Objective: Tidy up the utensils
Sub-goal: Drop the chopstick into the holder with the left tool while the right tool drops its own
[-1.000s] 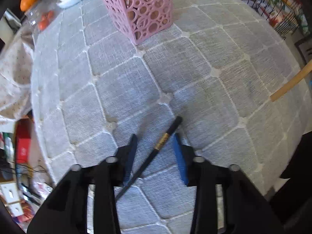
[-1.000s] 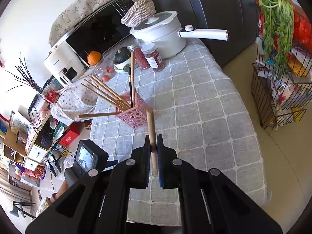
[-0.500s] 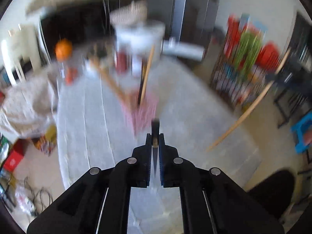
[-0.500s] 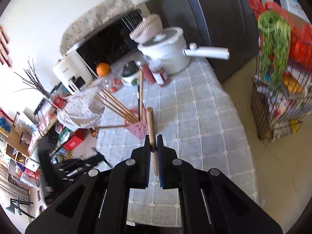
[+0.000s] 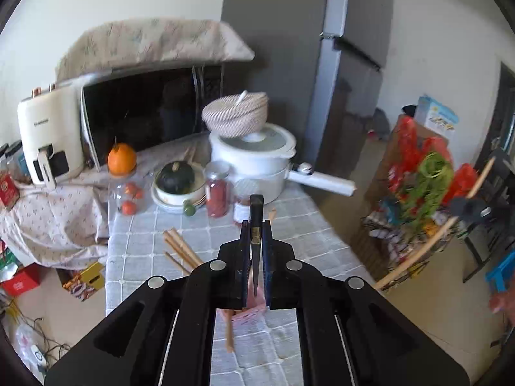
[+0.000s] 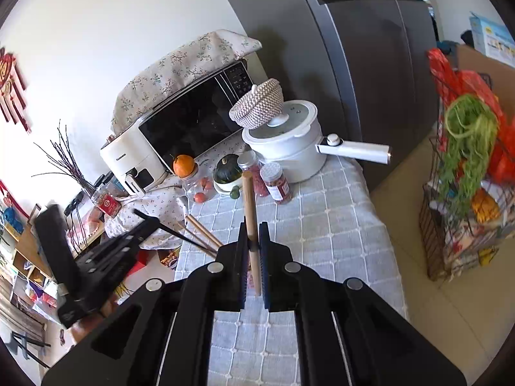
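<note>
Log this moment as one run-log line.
left tongs: shut on black chopstick | right tongs: shut on wooden chopstick | both above pink holder

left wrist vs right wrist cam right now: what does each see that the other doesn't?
Left wrist only: the left gripper shut on a black chopstick, with part of the pink basket below it. Right wrist only: the right gripper shut on a wooden chopstick, and red wall ornaments. Both: the white pot, the orange and the checked tablecloth.

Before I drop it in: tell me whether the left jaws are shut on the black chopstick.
Shut: the left gripper clamps the thin black chopstick.
</note>
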A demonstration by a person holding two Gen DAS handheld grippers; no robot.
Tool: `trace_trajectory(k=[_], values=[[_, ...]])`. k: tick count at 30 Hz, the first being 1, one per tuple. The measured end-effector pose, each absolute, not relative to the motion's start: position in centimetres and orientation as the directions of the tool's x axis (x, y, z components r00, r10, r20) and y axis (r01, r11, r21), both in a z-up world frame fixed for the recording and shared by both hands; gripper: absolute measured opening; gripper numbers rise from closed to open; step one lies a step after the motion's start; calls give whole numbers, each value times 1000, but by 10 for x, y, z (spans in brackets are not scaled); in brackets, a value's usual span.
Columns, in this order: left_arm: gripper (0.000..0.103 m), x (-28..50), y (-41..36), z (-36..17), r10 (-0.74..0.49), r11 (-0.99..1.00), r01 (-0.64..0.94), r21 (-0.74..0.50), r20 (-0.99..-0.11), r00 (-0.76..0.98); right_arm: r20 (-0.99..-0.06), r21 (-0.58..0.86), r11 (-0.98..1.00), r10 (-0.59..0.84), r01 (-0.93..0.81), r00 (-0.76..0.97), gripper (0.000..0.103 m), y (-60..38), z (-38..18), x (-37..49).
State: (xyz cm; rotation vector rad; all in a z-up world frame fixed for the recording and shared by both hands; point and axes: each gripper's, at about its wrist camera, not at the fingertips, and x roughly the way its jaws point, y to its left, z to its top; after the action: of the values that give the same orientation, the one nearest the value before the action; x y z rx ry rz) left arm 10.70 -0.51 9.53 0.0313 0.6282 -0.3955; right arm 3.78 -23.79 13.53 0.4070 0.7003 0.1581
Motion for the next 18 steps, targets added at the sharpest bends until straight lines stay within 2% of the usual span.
trace_trajectory(k=[5,6,8,9,10,14,17,18], values=[[8,135,5,55,-328,932,344,-111,-659,677,-599,425,905,297,-19,743,7,-232,128,60],[12,136,8,52,-326,935,335,-118,-660,677,-601,425,905,301,-22,741,7,-230,126,64],[26,130,17,57,-333,938,317,-143,-629,702,-603,419,907,302,-28,738,7,-225,125,69],[39,125,23,63,-341,938,307,-163,-605,720,-605,415,909,302,-32,737,7,-222,124,72],[45,122,27,68,-344,938,297,-178,-583,736,-607,411,911,301,-34,736,7,-219,124,76],[51,97,50,94,-315,947,237,-218,-470,825,-612,408,912,307,-42,729,7,-207,122,92],[67,85,68,103,-294,945,197,-261,-413,862,-621,395,918,305,-48,722,7,-193,121,108],[69,84,73,104,-286,945,186,-269,-405,868,-626,387,921,302,-50,719,7,-188,120,114]])
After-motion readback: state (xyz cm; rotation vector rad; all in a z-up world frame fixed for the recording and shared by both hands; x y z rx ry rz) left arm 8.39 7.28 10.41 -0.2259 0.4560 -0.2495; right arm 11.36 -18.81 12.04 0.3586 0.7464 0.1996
